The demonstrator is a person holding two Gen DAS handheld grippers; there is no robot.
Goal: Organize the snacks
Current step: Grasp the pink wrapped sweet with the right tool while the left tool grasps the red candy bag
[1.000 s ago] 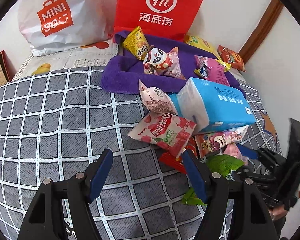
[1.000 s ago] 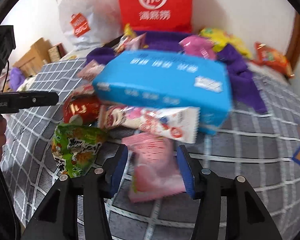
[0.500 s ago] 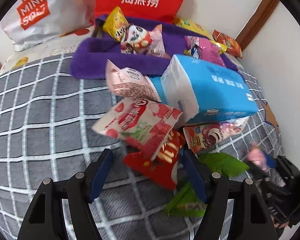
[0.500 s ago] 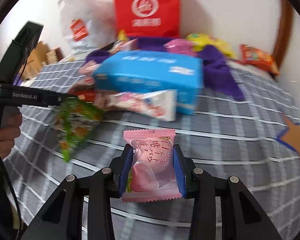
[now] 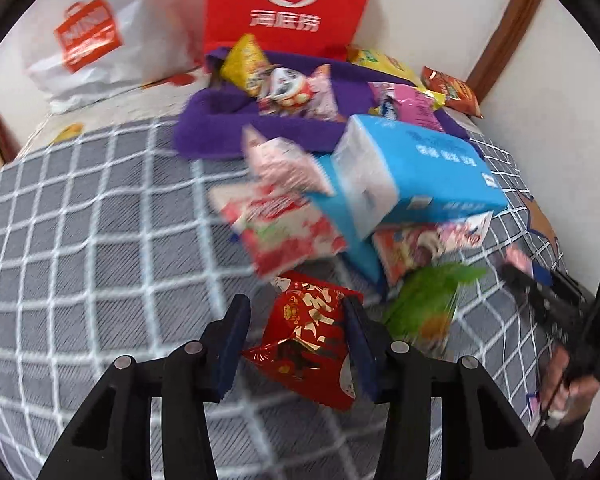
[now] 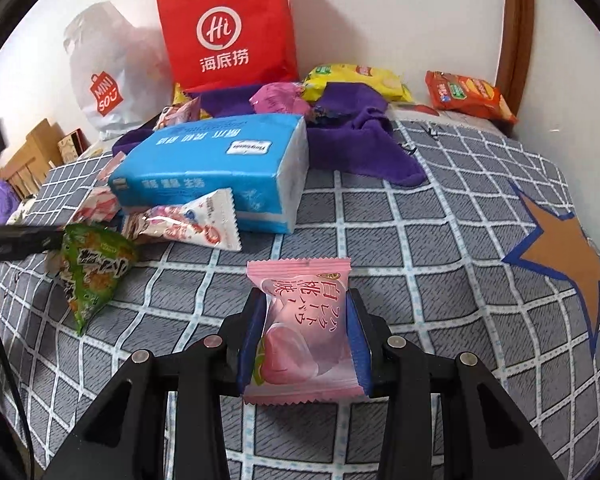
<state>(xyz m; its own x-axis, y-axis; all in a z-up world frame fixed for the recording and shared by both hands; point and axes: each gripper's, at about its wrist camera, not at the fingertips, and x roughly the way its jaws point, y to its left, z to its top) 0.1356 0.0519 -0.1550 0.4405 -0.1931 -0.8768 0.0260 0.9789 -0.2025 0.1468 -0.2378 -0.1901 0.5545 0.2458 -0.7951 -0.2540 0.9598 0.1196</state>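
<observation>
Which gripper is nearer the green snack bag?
Left. The left gripper, closing around a red packet, sits right beside the green snack bag. The right gripper, holding a pink packet, is farther off.

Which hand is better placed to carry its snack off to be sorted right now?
Right: the right gripper is already shut on the pink peach packet. The left gripper is closing around the red packet.
</observation>
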